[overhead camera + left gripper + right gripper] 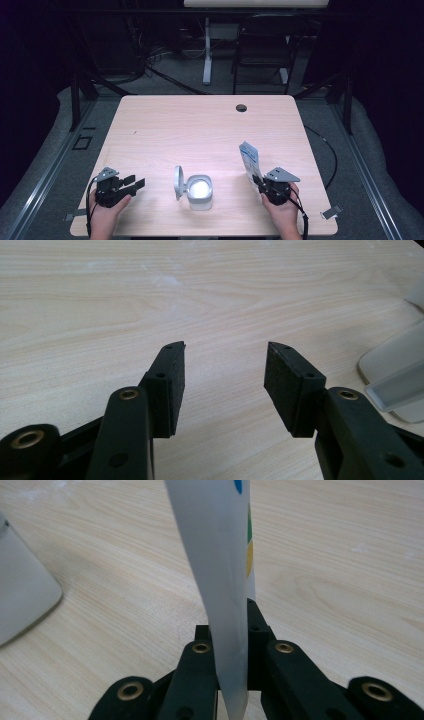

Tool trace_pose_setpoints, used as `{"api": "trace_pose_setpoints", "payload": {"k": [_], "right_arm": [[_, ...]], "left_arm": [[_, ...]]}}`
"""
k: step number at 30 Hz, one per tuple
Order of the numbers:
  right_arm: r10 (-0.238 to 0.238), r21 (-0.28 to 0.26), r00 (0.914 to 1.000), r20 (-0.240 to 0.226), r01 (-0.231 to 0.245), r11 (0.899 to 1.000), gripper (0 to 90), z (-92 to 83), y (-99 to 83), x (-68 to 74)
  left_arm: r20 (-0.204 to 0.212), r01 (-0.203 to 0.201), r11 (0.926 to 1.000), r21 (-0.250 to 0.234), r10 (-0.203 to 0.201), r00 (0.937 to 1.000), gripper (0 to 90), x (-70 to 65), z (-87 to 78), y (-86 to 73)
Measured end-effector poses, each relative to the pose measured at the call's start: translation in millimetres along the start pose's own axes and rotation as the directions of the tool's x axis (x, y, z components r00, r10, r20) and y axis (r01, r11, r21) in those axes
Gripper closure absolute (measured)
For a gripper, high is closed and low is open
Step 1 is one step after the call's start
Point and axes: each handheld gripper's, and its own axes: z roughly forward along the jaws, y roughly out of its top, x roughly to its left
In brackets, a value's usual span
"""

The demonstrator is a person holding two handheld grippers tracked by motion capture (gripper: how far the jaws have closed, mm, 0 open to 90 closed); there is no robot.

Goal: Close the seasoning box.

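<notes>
Nearest the high camera, two hands hold the grippers at the table's [165, 125] front edge. At the left, the left gripper [136, 183] has its jaws spread wide with nothing between them, bare light wood showing in the gap (its own view confirms this). Between the grippers stands a white container [200, 191], its round lid [178, 183] flipped up at its left side. At the right, the right gripper [256, 179] is clamped on a thin white packet [249, 160] with coloured print, held edge-up, well apart from the container. Beyond the table, a dark room holds a folding chair [262, 42].
</notes>
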Motion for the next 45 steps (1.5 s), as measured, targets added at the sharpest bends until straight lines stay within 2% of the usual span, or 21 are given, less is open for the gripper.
{"api": "trace_pose_setpoints", "payload": {"k": [2, 3, 13, 19, 23, 28, 32, 37, 40, 42, 45], "right_arm": [[0.001, 0.002, 1.0, -0.001, -0.001, 1.0, 85.9, -0.2, -0.2, -0.2], [0.001, 0.003, 1.0, -0.001, -0.001, 1.0, 85.5, -0.4, -0.3, -0.2], [-0.007, 0.026, 0.9999, 0.01, 0.007, 1.0, 77.5, 0.6, -3.8, -0.9], [0.003, 0.034, 1.0, -0.004, -0.003, 0.999, 65.3, -0.3, -6.6, 0.4], [-0.019, 0.053, 0.9998, 0.008, 0.018, 0.998, 55.8, -2.4, -9.7, 0.0], [-0.003, 0.057, 1.0, 0.008, 0.003, 0.998, 53.4, -4.9, -11.6, -1.1], [0.045, 0.01, 0.9988, -0.016, -0.045, 0.999, 61.8, -7.7, -8.6, -0.8], [0.07, 0.005, 0.9973, -0.02, -0.07, 0.998, 62.9, -10.0, -6.7, -1.3], [0.107, 0.006, 0.9941, -0.014, -0.107, 0.994, 64.1, -9.5, -8.0, -3.1], [0.147, -0.004, 0.989, -0.015, -0.147, 0.989, 64.6, -9.7, -8.7, -5.5], [0.171, -0.01, 0.9852, -0.015, -0.171, 0.985, 64.2, -10.7, -9.3, -9.1]], "left_arm": [[0.004, -0.002, 0.9999, 0.011, 0.002, 1.0, 51.1, 0.7, -0.8, 0.4], [0.001, 0.001, 1.0, 0.001, -0.001, 1.0, 51.1, 0.7, -0.2, -0.1], [0.001, -0.003, 1.0, 0.009, 0.003, 1.0, 51.1, 0.3, -1.2, -0.2], [0.001, 0.002, 1.0, -0.004, -0.002, 1.0, 51.1, -0.2, -1.9, 0.5], [0.004, 0.002, 1.0, -0.009, -0.002, 1.0, 51.1, -0.8, -1.6, 0.6], [0.005, -0.011, 0.9999, -0.006, 0.011, 0.9999, 51.1, -1.8, -2.6, 2.3], [0.007, -0.009, 0.9999, -0.009, 0.009, 0.9999, 51.0, -3.2, -1.7, 2.5], [0.006, -0.011, 0.9999, -0.011, 0.011, 0.9999, 51.0, -2.9, -2.0, 2.9], [0.003, -0.007, 0.9999, -0.015, 0.008, 1.0, 51.0, -2.8, -1.9, 2.7], [0.005, -0.011, 0.9999, -0.008, 0.011, 0.9999, 50.9, -2.6, -2.0, 2.8], [0.005, -0.011, 0.9999, -0.011, 0.011, 0.9999, 50.9, -2.8, -2.0, 2.9]]}}
